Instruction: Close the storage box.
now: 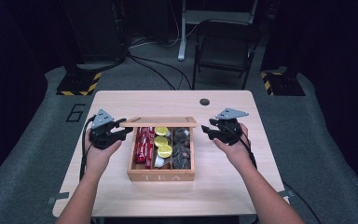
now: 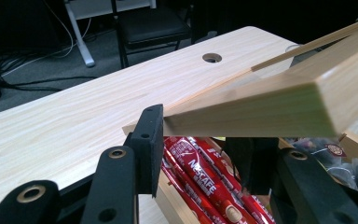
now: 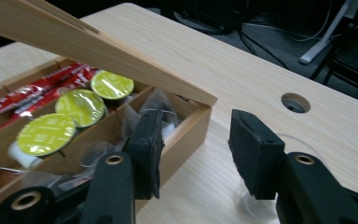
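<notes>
A wooden tea box point(image 1: 161, 176) marked TEA sits on the near middle of the desk point(image 1: 223, 186), its lid point(image 1: 161, 122) raised and tilted over the back half. The left gripper point(image 1: 127, 130) is clamped on the lid's left edge, its pads pinching the wood (seen closely in the left gripper view point(image 2: 242, 109)). The right gripper point(image 1: 207, 130) hangs just beside the box's right wall, jaws parted with nothing between them. Inside lie red coffee sticks point(image 1: 143, 144), green-topped capsules point(image 1: 164, 150) and what look like dark tea bags point(image 1: 182, 151), each in its own compartment
</notes>
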`<state>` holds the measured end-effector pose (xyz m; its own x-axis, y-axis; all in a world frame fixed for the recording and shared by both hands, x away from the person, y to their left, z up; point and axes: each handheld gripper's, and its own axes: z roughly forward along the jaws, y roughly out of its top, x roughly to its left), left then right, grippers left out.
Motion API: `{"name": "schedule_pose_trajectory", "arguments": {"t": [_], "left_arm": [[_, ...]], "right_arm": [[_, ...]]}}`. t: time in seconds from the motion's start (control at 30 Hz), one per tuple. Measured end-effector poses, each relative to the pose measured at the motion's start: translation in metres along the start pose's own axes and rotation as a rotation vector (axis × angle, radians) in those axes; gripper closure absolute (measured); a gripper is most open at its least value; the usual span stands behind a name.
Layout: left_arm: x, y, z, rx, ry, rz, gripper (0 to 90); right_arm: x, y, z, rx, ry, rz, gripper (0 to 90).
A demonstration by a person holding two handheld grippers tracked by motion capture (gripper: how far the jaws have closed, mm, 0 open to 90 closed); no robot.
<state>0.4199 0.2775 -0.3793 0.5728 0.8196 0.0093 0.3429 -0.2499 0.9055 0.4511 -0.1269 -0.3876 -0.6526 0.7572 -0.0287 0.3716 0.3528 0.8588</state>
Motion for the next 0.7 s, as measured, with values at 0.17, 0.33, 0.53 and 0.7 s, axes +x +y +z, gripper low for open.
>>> {"name": "schedule_pose_trajectory", "arguments": {"t": [0.17, 0.33, 0.53, 0.7], "left_arm": [[-0.001, 0.000, -0.002, -0.003, 0.001, 0.001, 57.3], [-0.002, 0.001, -0.004, -0.011, -0.001, 0.001, 57.2], [-0.003, 0.003, -0.007, -0.018, 0.000, 0.005, 57.1], [-0.003, 0.004, -0.008, -0.020, -0.002, 0.004, 57.1]], "right_arm": [[0.009, 0.004, -0.006, -0.019, 0.041, 0.003, 52.6], [0.021, 0.010, -0.011, -0.037, 0.073, -0.020, 51.5], [0.031, 0.015, -0.014, -0.064, 0.087, -0.025, 50.1], [0.038, 0.020, -0.016, -0.091, 0.102, -0.029, 50.1]]}}
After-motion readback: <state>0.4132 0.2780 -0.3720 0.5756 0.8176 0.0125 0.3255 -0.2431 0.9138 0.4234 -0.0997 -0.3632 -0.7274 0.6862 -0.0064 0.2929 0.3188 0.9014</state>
